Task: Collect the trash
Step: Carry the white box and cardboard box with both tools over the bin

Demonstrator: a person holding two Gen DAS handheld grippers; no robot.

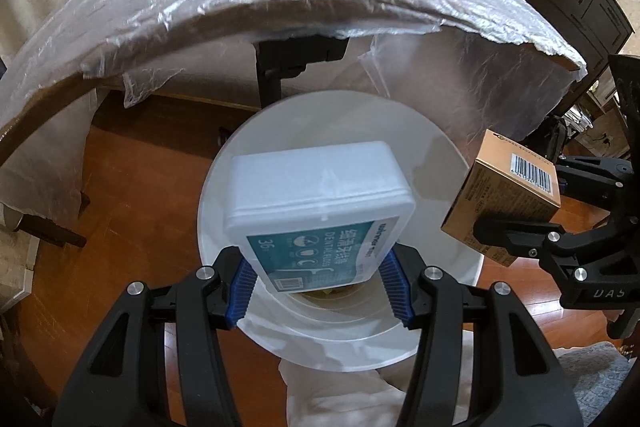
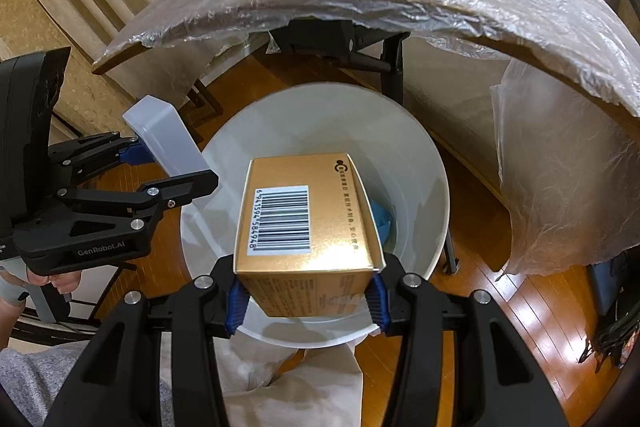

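Where floss box (image 1: 316, 203) hovers, bin (image 1: 440, 163) contents mostly hidden.

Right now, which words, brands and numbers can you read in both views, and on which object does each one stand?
"DENTAL FLOSS" and "36": teal label of the dental floss box, held by the left gripper; its Chinese text is unclear.
"6941594586948": barcode on the gold carton, held by the right gripper; its small print is too blurred.
"GenRobot.AI": left gripper body, right wrist view.
"DAS": right gripper body, left wrist view, cut off.
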